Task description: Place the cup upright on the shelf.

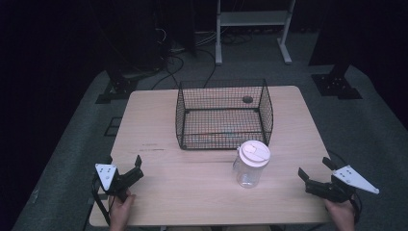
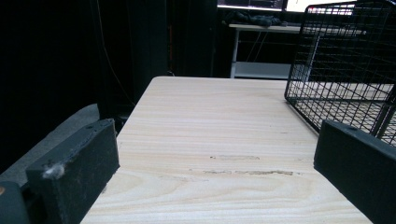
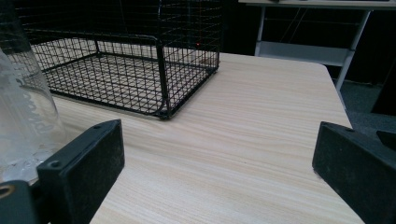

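A black wire basket point(image 1: 223, 115) stands at the middle of the light wooden table point(image 1: 154, 120), with nothing that I can make out inside. Just in front of its right corner stands an upright clear jar point(image 1: 251, 164) with a white lid. My left gripper point(image 1: 138, 167) rests near the front left edge, open, jaws empty and pointing toward the basket point(image 2: 345, 60). My right gripper point(image 1: 315, 167) sits near the front right edge, open and empty. In the right gripper view the jar point(image 3: 23, 107) is beside the left jaw, and the basket point(image 3: 126, 60) lies beyond.
A round cable hole point(image 1: 247, 99) sits in the tabletop behind the basket. Beyond the table are a white metal stand point(image 1: 252, 19), floor cables point(image 1: 173, 62) and black stand bases point(image 1: 337, 84). Bare wood lies between the grippers and the jar.
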Available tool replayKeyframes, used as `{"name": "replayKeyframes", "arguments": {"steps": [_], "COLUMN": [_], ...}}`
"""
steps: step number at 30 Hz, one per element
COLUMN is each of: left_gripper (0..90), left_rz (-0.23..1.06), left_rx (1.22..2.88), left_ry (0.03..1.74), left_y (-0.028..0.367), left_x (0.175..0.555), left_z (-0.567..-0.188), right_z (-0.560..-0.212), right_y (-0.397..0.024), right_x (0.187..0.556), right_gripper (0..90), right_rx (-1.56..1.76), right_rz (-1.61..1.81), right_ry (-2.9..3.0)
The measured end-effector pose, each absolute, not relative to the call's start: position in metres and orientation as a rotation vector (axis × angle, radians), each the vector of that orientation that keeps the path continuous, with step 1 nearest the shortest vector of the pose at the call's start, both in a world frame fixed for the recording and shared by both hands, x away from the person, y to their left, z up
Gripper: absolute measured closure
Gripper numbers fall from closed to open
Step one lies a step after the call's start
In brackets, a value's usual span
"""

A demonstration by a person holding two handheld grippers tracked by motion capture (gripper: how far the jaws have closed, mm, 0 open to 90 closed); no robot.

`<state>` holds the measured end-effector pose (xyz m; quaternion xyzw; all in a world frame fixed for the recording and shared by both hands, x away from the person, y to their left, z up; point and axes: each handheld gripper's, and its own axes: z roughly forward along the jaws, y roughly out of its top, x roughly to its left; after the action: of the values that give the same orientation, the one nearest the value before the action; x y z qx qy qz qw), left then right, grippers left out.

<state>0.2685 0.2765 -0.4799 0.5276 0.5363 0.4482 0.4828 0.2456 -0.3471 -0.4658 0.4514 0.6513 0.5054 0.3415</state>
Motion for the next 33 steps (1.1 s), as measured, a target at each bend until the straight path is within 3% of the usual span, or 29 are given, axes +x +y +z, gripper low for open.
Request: {"name": "replayKeyframes", "arguments": {"steps": [33], "left_gripper": [0.0], "left_rz": [1.089], "left_rx": [1.284], "left_ry": [1.304], "left_y": [0.276], "left_x": [0.268], "left_z": [-0.480], "right_z": [-0.430], "right_y": [-0.305], "right_x": [0.228], "right_gripper": [1.7], "right_rx": [0.948], "right_rz": [1.440], "right_ry": [1.822]}}
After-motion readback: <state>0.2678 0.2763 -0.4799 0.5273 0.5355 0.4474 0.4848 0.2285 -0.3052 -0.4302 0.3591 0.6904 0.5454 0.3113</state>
